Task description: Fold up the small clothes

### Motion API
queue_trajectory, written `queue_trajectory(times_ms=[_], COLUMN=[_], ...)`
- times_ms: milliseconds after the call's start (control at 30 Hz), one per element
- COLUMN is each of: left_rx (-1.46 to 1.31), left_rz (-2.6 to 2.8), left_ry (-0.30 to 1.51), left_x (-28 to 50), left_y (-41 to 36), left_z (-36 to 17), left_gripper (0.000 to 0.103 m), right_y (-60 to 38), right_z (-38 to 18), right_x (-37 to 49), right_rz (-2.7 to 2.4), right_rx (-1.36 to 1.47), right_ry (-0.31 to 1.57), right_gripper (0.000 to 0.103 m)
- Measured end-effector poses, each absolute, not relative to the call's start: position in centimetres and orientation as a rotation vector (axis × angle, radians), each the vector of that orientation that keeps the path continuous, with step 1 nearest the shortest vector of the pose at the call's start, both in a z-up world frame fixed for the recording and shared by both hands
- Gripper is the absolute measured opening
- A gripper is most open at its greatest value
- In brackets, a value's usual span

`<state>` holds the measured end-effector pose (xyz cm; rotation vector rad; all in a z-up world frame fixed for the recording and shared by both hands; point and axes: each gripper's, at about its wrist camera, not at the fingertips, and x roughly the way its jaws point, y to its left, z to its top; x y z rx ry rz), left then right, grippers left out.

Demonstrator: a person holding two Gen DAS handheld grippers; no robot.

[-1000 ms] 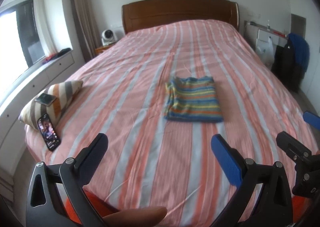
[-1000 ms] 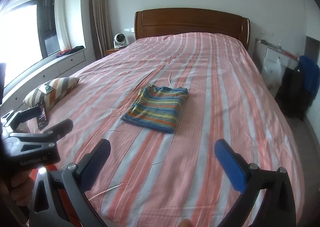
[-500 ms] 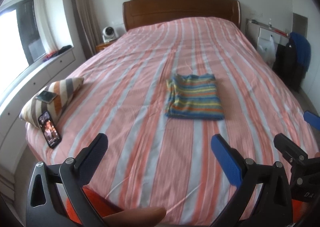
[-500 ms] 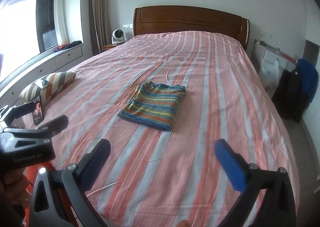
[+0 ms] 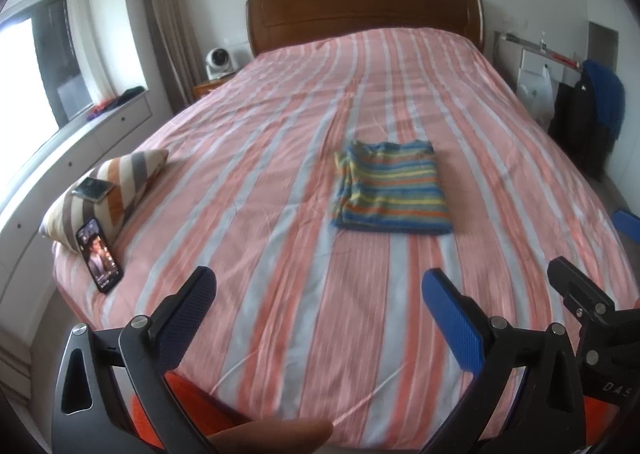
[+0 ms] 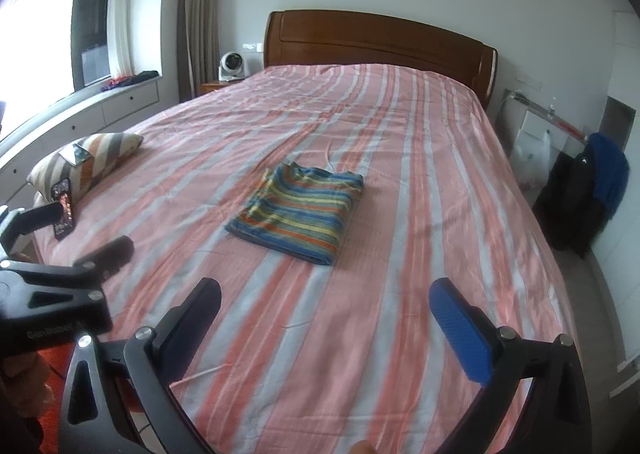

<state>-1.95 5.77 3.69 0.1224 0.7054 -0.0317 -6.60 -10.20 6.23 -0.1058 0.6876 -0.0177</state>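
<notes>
A small striped garment (image 5: 390,187), in blue, yellow, green and orange, lies folded into a flat rectangle in the middle of the bed (image 5: 280,294). It also shows in the right wrist view (image 6: 300,213). My left gripper (image 5: 318,298) is open and empty, held above the foot of the bed, well short of the garment. My right gripper (image 6: 324,314) is open and empty too, also back over the foot of the bed. The left gripper also shows at the left edge of the right wrist view (image 6: 72,250).
A striped pillow (image 5: 108,189) lies at the bed's left edge with one phone on it and another phone (image 5: 99,254) leaning against it. A wooden headboard (image 5: 364,17) stands at the far end. Dark clothes (image 5: 588,125) hang at the right.
Both grippers have drawn back and risen a little from the bed, so the garment looks smaller and farther. The garment has not moved and both grippers stay open.
</notes>
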Motion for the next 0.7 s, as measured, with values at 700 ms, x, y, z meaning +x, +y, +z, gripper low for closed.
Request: queue_trajectory(times_ms=[700], left_rx=[0.130], left_rz=[-0.063], left_ry=[0.719], left_x=[-1.72], left_y=[5.35], left_z=[3.48], left_gripper=[0.103], right_y=[-10.67], right_z=[5.24], right_x=[-6.47], right_rz=[-0.036], right_rx=[-0.087], right_ry=[0.717], right_gripper=[0.103])
